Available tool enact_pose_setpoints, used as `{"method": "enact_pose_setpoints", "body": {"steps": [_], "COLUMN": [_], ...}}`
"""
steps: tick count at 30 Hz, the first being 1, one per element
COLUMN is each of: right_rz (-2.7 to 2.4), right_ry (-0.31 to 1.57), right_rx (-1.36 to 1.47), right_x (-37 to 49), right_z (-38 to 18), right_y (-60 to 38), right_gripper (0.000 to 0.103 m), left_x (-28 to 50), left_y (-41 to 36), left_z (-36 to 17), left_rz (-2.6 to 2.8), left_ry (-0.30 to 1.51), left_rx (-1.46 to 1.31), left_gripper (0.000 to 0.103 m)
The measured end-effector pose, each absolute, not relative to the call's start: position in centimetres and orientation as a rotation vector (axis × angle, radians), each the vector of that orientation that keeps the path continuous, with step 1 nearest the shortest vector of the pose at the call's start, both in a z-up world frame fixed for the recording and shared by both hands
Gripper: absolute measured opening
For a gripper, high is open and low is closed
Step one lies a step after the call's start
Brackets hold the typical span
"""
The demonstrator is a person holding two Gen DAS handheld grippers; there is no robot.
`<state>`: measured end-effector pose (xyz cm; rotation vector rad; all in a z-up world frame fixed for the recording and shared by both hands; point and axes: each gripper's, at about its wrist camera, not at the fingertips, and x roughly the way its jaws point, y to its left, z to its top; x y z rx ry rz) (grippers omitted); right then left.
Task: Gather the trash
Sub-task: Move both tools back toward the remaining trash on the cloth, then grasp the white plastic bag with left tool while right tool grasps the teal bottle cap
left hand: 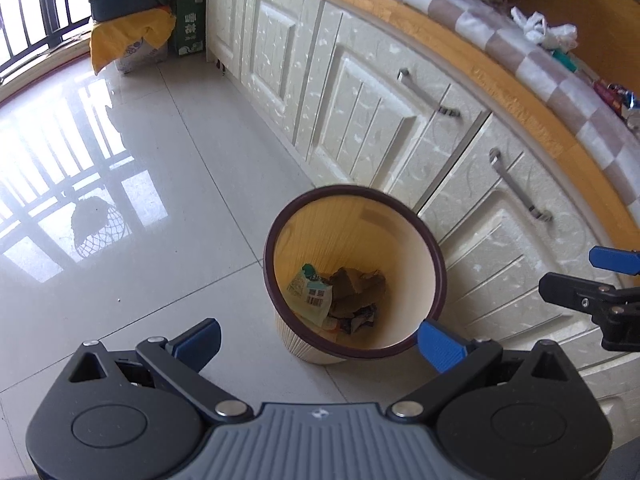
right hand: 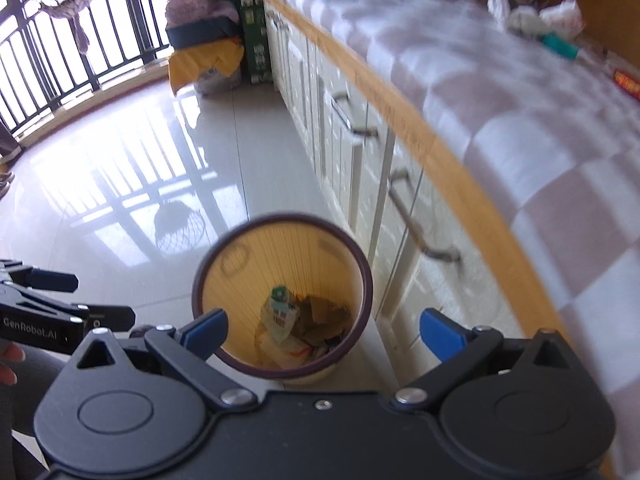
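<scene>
Here, both tools hang over the waste bin [left hand: 434, 248] that stands on the tiled floor [left hand: 132, 208] just beside the cream cabinets [left hand: 360, 112]. The left gripper [left hand: 320, 340] has its blue pads spread wide and grips nothing; the right gripper [right hand: 324, 332] is just as wide apart and bare. Inside the bin lie a green-and-white wrapper [left hand: 310, 290] and crumpled brown paper [left hand: 356, 284]. Up on the checked counter cloth [right hand: 500, 112] sit white crumpled bags [right hand: 536, 16], a teal item [right hand: 560, 46] and a red packet [right hand: 628, 82].
</scene>
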<state>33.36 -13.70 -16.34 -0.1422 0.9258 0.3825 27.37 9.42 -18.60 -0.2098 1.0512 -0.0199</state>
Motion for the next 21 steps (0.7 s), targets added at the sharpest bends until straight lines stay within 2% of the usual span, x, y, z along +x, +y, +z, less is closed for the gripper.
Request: {"method": "enact_pose_setpoints", "body": {"steps": [21], "right_rz": [0.238], "right_ry": [0.492], "right_rx": [-0.076], "right_x": [28.9], "right_z": [-1.2], "right_y": [-20.0], "right_gripper": [0.103], "left_x": [25.3], "left_y": [7.6], "left_z": [-4.5], "left_rz": [-0.072], "left_ry": [0.655], "left_rx": [-0.294], "left_gripper": [0.103]}}
